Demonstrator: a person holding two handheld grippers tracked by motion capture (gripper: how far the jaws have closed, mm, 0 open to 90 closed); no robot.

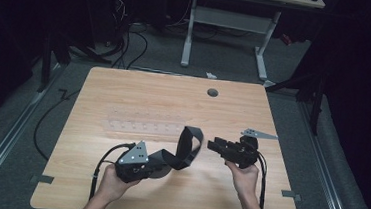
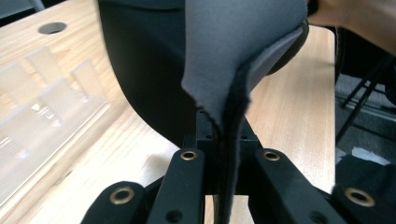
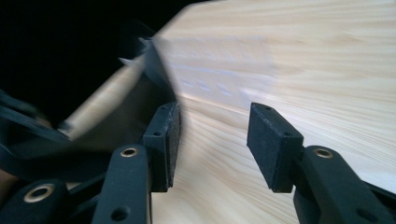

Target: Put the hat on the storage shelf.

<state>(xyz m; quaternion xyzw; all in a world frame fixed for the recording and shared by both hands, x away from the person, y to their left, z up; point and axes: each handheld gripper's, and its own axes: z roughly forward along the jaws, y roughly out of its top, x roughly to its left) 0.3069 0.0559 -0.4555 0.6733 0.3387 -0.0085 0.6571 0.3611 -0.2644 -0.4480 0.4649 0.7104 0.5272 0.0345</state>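
Observation:
A dark grey fabric strap [image 1: 186, 149] curls up in a loop over the middle of the wooden table [image 1: 124, 89]. My left gripper [image 1: 157, 163] is shut on one end of it. In the left gripper view the strap [image 2: 233, 46] rises, folded, from between the closed jaws [image 2: 223, 161]. My right gripper [image 1: 211, 145] points left at the loop's far end, just right of it. In the right gripper view its pads [image 3: 212, 140] stand apart with only bare table between them. A blurred edge of the strap [image 3: 144, 60] lies outside its left pad [image 3: 163, 140].
A clear plastic rack [image 1: 141, 126] lies flat on the table just beyond the strap, also at the left in the left gripper view [image 2: 46, 107]. A round cable hole [image 1: 212, 92] sits near the far edge. A white desk frame [image 1: 227, 22] and floor cables [image 1: 128, 45] lie beyond.

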